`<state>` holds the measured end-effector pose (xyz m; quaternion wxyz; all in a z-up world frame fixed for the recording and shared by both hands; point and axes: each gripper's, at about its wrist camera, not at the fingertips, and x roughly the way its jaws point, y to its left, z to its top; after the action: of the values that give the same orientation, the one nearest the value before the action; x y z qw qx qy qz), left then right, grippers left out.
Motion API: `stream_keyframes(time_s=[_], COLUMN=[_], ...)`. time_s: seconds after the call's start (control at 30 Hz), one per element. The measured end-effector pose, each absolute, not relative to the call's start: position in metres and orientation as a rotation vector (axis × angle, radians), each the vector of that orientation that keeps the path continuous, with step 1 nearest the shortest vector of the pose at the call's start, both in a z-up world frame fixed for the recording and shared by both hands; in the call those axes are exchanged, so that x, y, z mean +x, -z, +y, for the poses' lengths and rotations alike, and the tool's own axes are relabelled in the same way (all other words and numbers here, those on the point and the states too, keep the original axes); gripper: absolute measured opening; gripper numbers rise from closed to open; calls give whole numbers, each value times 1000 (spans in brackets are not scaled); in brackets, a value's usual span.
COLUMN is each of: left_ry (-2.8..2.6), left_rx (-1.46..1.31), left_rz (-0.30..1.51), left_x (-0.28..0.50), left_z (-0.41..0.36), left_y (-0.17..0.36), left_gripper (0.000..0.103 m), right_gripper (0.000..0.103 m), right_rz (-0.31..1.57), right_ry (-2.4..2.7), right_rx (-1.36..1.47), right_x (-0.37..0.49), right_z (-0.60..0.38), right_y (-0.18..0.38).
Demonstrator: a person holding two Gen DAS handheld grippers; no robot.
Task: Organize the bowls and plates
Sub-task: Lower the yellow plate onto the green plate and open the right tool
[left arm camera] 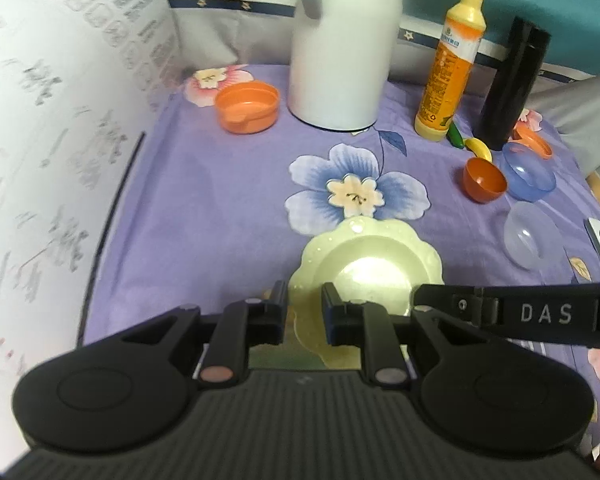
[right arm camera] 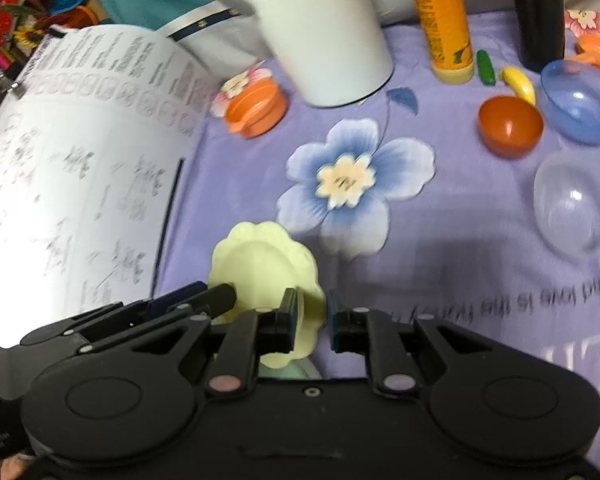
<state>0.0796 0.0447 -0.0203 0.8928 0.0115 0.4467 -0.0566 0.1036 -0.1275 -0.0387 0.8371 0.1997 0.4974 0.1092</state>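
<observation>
Bottles stand far across the floral purple cloth: a white bottle, an orange bottle and a black flask, with an orange bowl, blue bowl and clear bowl at right. Near centre, the left hand-held gripper and right hand-held gripper each clamp a rim of the scalloped pale-yellow plate, holding it between them.
</observation>
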Motion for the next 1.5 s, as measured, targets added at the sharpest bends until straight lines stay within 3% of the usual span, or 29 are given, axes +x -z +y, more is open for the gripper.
stream_keyframes(time_s=[0.53,1.13,1.2,1.3,1.37,1.4,1.47,1.5], left_ry=[79,85,92,105,96,92,85,89], left_rx=[-5,-53,-58,-78,-72,-70,-63,-62], left_rz=[980,1053,1057,1047,1027,1016,987,970], left_x=[-6,8,9,10,9,8,5,4], left_z=[85,101,101,102,102,102,102,102], left_y=[37,68,70,70,68,66,60,57], left_gripper=[17,17,21,35,59,63,73,76], right_gripper=[16,16,18,22,31,35,63,70], right_rz=[1151,1204,1208,1195,1168,1154,1114,1090], right_ry=[-303,-297,-298,-313,-320,-326,-324,-322], right_rx=[370,341,344,347,350,346,334,323], right_x=[35,48,50,51,50,49,47,45], right_z=[-82,-64,-64,-65,-67,-68,-71,-73], right_y=[50,78,81,82,77,74,66,61])
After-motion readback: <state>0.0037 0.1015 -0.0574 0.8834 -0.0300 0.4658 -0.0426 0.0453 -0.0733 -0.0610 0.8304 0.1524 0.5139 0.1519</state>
